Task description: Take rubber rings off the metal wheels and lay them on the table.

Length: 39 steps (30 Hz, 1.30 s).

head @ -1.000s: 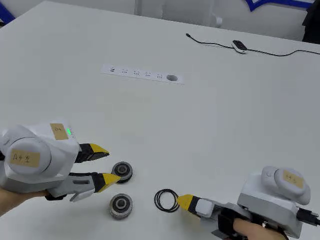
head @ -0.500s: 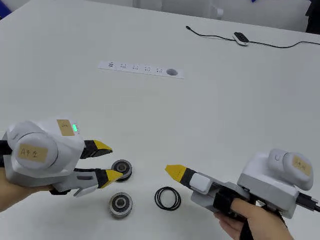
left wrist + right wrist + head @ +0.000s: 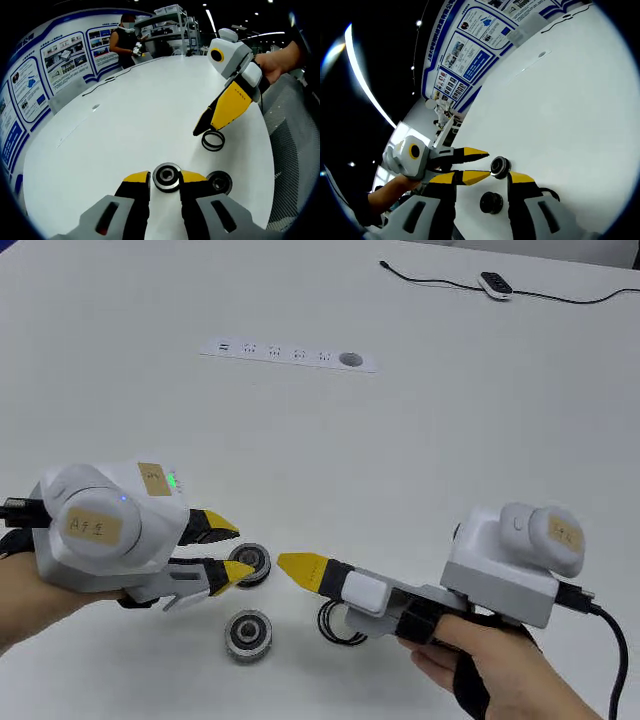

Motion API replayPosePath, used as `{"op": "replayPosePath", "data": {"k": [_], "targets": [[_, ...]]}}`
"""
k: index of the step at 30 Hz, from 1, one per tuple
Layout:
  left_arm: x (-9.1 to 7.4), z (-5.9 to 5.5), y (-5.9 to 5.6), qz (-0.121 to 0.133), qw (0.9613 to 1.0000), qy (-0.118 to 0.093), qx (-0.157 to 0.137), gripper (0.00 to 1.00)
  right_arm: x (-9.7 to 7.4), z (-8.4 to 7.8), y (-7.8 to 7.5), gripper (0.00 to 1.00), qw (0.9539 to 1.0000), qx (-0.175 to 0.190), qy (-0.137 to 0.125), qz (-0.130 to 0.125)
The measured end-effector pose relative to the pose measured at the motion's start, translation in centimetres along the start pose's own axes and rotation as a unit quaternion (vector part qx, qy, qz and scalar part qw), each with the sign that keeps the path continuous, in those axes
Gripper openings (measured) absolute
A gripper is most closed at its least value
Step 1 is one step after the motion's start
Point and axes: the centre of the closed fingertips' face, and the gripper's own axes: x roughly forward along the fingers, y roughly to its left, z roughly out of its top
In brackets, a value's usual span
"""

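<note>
The far wheel and near wheel are laid flat, hubs up, rubber rings flat just right. The left gripper is held half open, tips flanking the far wheel. The right gripper, open and empty, has been brought leftward over the rings.

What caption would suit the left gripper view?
Left gripper, jaws open, faces a metal wheel; right gripper hovers over loose rubber rings.

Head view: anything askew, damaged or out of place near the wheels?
Nothing stands out. The far metal wheel and near metal wheel lie flat on the table; the rubber rings lie flat beside them, intact.
</note>
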Motion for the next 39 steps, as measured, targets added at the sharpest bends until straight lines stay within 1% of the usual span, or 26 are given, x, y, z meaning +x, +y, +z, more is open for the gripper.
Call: {"op": "replayPosePath", "data": {"k": [2, 6, 10, 13, 15, 20, 25, 30, 34, 38, 39], "targets": [[0.3, -0.2, 0.1, -0.001, 1.0, 0.006, 0.005, 0.23, 0.6, -0.1, 0.2, 0.46, 0.9999, -0.006, 0.006, 0.005], [0.5, -0.3, 0.0, -0.007, 0.9999, 0.007, 0.003, 0.2, 1.4, -0.3, 0.4, 0.54, 0.9996, -0.019, 0.017, 0.009], [0.7, -0.5, -0.1, -0.012, 0.9999, 0.011, 0.005, 0.18, 1.8, -0.5, 0.6, 0.54, 0.9994, -0.023, 0.023, 0.014], [0.8, -0.5, -0.2, -0.018, 0.9998, 0.009, 0.002, 0.17, 2.1, -0.5, 0.6, 0.54, 0.9992, -0.025, 0.026, 0.017], [1.0, -0.6, -0.2, -0.02, 0.9997, 0.013, 0.004, 0.16, 2.3, -0.5, 0.6, 0.54, 0.9991, -0.026, 0.028, 0.018], [1.0, -0.7, -0.2, -0.026, 0.9996, 0.011, -0.006, 0.16, 2.7, -0.5, 0.4, 0.55, 0.999, -0.026, 0.032, 0.02], [1.0, -0.8, -0.4, -0.032, 0.9993, 0.008, -0.015, 0.14, 3.2, -0.7, 0.3, 0.55, 0.9988, -0.024, 0.036, 0.021], [1.0, -0.7, -0.5, -0.034, 0.9993, 0.009, -0.014, 0.14, 3.7, -0.9, 0.1, 0.57, 0.9987, -0.017, 0.041, 0.024], [1.0, -0.7, -0.5, -0.035, 0.9993, 0.012, -0.001, 0.13, 4.2, -1.0, -0.1, 0.59, 0.9987, -0.013, 0.044, 0.021], [1.0, -0.7, -0.5, -0.037, 0.9992, 0.009, -0.011, 0.13, 4.8, -1.1, -0.2, 0.62, 0.9987, -0.003, 0.046, 0.021], [1.0, -0.7, -0.5, -0.037, 0.9992, 0.009, -0.012, 0.13, 4.9, -1.2, -0.2, 0.62, 0.9987, -0.002, 0.047, 0.017]]}}
